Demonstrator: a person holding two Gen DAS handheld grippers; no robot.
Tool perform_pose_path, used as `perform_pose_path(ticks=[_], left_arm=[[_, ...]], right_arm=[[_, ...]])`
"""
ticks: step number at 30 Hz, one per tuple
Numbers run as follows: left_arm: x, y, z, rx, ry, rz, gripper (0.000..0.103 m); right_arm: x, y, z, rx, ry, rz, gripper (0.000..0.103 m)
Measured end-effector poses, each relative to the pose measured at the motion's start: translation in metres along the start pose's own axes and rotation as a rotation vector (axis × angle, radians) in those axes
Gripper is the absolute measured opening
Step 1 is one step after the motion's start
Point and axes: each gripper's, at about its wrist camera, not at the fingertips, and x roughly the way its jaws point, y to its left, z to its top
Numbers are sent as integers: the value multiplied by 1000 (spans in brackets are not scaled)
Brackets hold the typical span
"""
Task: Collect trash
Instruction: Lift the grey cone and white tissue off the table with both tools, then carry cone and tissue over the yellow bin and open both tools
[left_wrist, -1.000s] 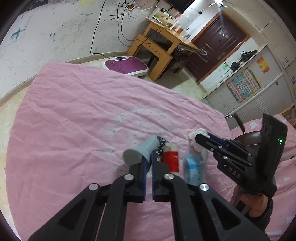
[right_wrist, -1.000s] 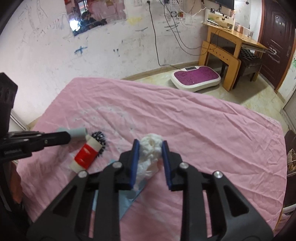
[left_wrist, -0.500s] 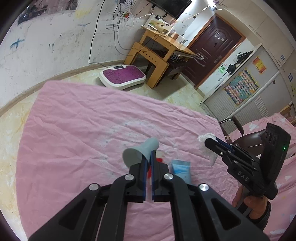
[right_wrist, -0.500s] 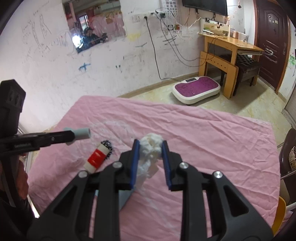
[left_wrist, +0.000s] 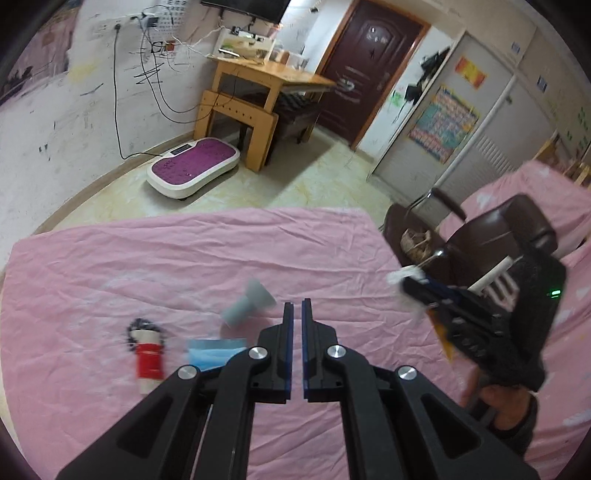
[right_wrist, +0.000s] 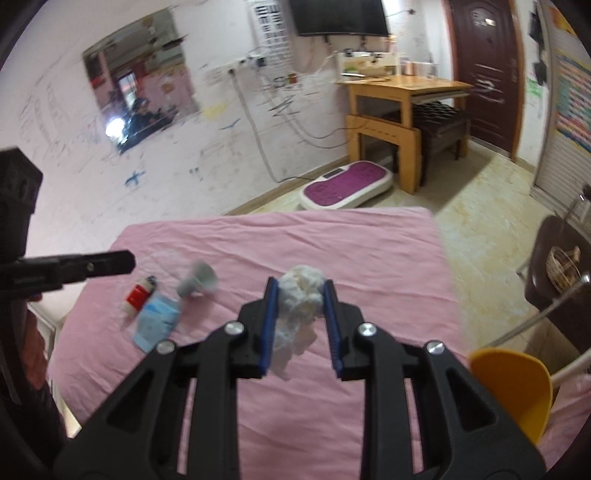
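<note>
My right gripper (right_wrist: 298, 291) is shut on a crumpled white tissue (right_wrist: 301, 295) and holds it above the pink bed (right_wrist: 332, 243). It also shows in the left wrist view (left_wrist: 408, 286), at the right. My left gripper (left_wrist: 297, 308) is shut and empty. A grey cup (left_wrist: 247, 304) is off the gripper, blurred, just left of its fingers; it also shows in the right wrist view (right_wrist: 195, 280). A red and white tube (left_wrist: 149, 360) and a blue face mask (left_wrist: 214, 350) lie on the bed.
A dark brown chair (left_wrist: 480, 236) holding a basket of trash (left_wrist: 417, 242) stands at the bed's right edge. A yellow bin (right_wrist: 513, 384) is at the lower right. A purple scale (left_wrist: 194, 168), a wooden desk (left_wrist: 266, 81) and a door (left_wrist: 369, 66) lie beyond.
The grey cup has left my left gripper and now sits below and left of it. Both grippers have swung right and risen; the tissue stays in the right gripper.
</note>
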Motion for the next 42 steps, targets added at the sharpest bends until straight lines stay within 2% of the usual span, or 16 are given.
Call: perform_pose_path(ticks=[4, 6, 7, 10, 11, 12, 14, 16, 20, 24, 27, 33, 37, 42], left_arm=[[22, -10, 10, 55, 63, 75, 0], [33, -10, 18, 86, 73, 164, 1], [38, -12, 20, 92, 85, 176, 2], [57, -9, 29, 148, 139, 230, 13], [67, -6, 30, 162, 181, 227, 25], [69, -4, 31, 167, 197, 224, 47], [75, 1, 32, 177, 223, 224, 63], [78, 4, 32, 190, 243, 212, 63], [84, 4, 26, 226, 258, 245, 61], [94, 3, 26, 258, 275, 268, 36], [102, -1, 27, 277, 281, 264, 29], [105, -6, 32, 274, 271, 258, 28], [105, -6, 33, 239, 266, 195, 28], [92, -39, 30, 288, 233, 148, 28]], right_arm=[[-11, -31, -8, 39, -12, -19, 22], [-12, -37, -10, 49, -17, -17, 22], [-12, -40, -11, 53, -19, -14, 22], [-10, -44, -15, 66, -19, -3, 23], [-9, -44, -15, 68, -18, 0, 23], [-9, -45, -16, 70, -17, 1, 23], [-9, -48, -17, 74, -17, -5, 23], [-9, -50, -16, 80, -18, -10, 23], [-11, -53, -14, 91, -26, -19, 23], [-15, -55, -15, 102, -35, -30, 23], [-21, -65, -19, 115, -41, -39, 23], [-34, -82, -29, 150, -51, -60, 23], [-43, -97, -37, 176, -60, -87, 23], [-51, -126, -53, 227, -55, -135, 23]])
